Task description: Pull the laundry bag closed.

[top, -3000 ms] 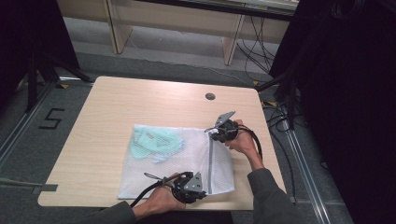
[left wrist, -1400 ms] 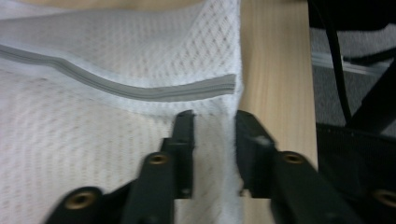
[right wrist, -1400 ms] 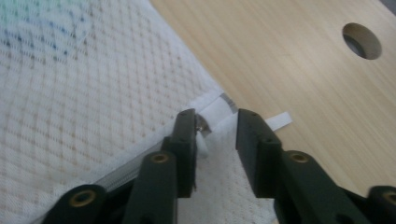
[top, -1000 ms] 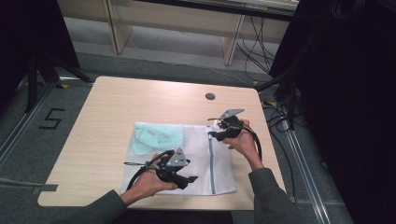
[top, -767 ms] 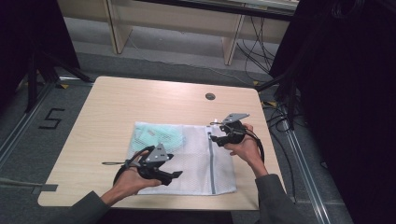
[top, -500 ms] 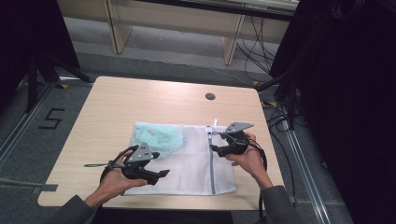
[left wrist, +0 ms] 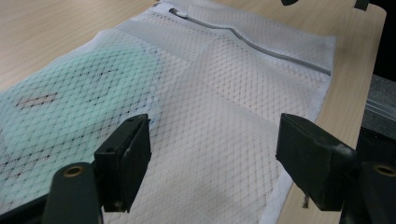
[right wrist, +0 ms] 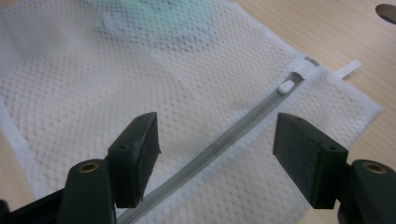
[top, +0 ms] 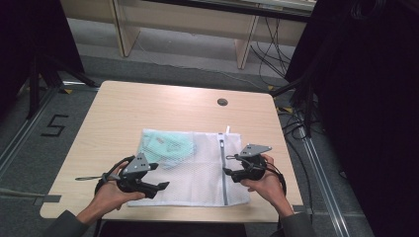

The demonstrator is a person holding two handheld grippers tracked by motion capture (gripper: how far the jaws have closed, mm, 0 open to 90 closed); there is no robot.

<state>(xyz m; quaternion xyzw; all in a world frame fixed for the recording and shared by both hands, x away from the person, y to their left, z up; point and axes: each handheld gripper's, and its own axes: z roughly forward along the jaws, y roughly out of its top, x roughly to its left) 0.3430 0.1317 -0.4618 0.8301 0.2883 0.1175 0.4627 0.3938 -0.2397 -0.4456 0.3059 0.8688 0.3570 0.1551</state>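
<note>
A white mesh laundry bag [top: 202,173] lies flat on the wooden table [top: 148,108], with a pale green garment [top: 165,145] inside its left half. Its grey zipper [top: 222,165] runs front to back near the right side, with the pull [right wrist: 286,86] at the far end. My left gripper [top: 160,176] hovers over the bag's front left corner. Its jaws have just been opening and stand open above the mesh [left wrist: 224,93], gripping nothing. My right gripper [top: 227,165] sits just right of the zipper [right wrist: 219,144]. Its jaws have also just opened and straddle the zipper from above without pinching it.
A round cable hole [top: 222,102] sits in the table's far right part. The bag's front edge lies close to the table's near edge. Cables [top: 291,123] trail on the floor to the right, beside black drapes.
My left gripper slid left along the bag's front edge to its left corner. My right gripper drew back toward the near edge along the zipper. Both sets of jaws widened.
</note>
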